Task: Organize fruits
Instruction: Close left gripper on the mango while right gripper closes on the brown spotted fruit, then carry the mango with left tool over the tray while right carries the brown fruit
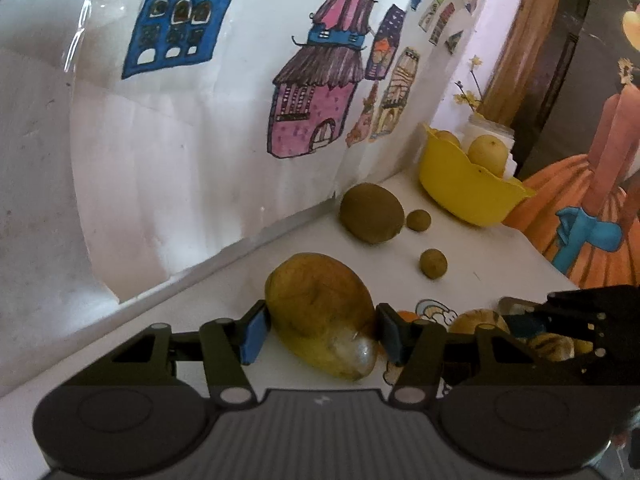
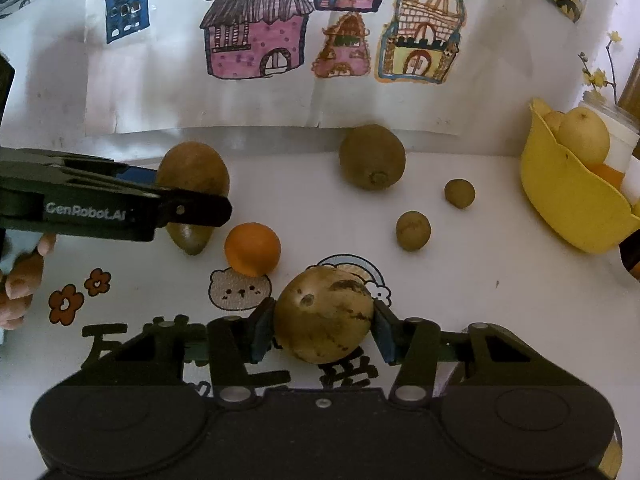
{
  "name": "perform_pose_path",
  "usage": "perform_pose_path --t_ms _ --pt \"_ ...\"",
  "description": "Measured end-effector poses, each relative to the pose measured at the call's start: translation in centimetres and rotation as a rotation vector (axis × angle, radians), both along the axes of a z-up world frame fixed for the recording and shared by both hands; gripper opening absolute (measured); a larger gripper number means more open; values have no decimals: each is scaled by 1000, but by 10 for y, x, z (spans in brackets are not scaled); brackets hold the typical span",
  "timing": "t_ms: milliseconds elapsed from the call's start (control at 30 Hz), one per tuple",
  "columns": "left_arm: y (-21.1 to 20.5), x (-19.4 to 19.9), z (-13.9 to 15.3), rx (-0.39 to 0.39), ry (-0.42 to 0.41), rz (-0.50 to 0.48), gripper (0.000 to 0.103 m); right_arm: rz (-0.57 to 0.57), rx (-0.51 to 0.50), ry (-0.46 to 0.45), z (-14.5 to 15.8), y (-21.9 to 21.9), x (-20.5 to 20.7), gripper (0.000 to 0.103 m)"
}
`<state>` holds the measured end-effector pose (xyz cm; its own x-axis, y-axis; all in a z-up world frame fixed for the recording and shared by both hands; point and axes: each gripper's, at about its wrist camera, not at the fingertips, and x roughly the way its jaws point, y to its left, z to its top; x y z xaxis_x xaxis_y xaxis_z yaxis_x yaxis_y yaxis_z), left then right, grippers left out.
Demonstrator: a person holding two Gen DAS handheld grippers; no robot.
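Left tool [image 1: 320,330] grasping mango [image 1: 322,316], right tool [image 2: 323,328] grasping spotted pear [image 2: 323,314], orange [image 2: 252,249] clear only from right wrist.

Both wrist views sit low over the table [image 2: 460,280], facing the drawing-covered wall [image 1: 200,152].

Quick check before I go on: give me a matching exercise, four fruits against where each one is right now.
Things:
1. mango
2. spotted pear
3. orange
4. yellow pear

Places:
A. in the yellow bowl
B. between the right gripper pads
C. loose on the table, beside the bear sticker
D. between the left gripper pads

Pairs: 1-D, 2-B, 3-C, 4-A
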<state>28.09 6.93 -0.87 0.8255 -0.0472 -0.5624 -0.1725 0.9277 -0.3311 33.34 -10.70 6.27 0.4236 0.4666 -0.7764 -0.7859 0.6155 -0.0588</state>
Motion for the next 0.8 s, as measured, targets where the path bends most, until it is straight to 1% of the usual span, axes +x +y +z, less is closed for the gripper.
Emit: perform_pose_path --t_ms 300,467,800 --pt "-4 -16 2 4 10 -42 61 4 -10 -13 2 -1 -7 51" --pt "-8 -30 4 -1 15 -81 61 6 -7 -15 2 -3 -16 50" --pt "-17 -58 6 -14 15 -148 61 14 44 -17 6 -17 -58 50"
